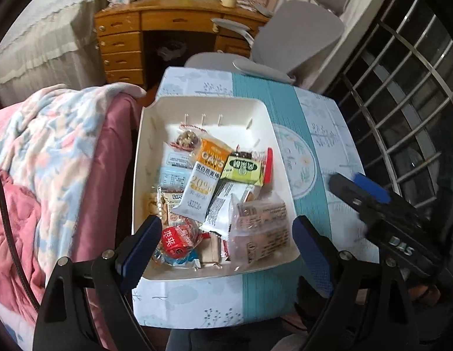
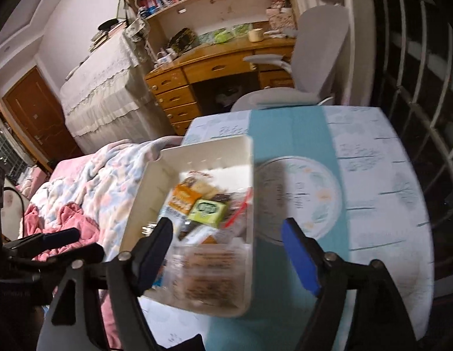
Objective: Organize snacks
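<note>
**Snacks in the white bin, both grippers spread above it**

A white bin (image 1: 156,134) is seen on a small table (image 1: 323,134) covered with a blue and white cloth. The bin is set at the table's 9 o'clock side, with its long wall just along the table edge, close beside the bed (image 1: 65,152). In the bin the snacks are piled toward the near end: an oat bar (image 1: 201,181), a green packet (image 1: 242,169), a red sweet (image 1: 178,239) and a clear bag (image 1: 261,228). The far end of the bin floor is bare.

The left gripper (image 1: 226,251) is held over the near end of the bin, its jaws spread wide, and nothing is pinched between them. The right gripper (image 2: 226,254) is seen over the bin's near corner at 3 o'clock, also spread, with nothing pressed by its pads; the clear bag lies below, blurred.

From the bin toward 3 o'clock the cloth lies open, up to the table's rounded edge. At 12 o'clock a grey chair (image 1: 299,35) stands against the table, and behind it a wooden desk (image 1: 124,46).
</note>
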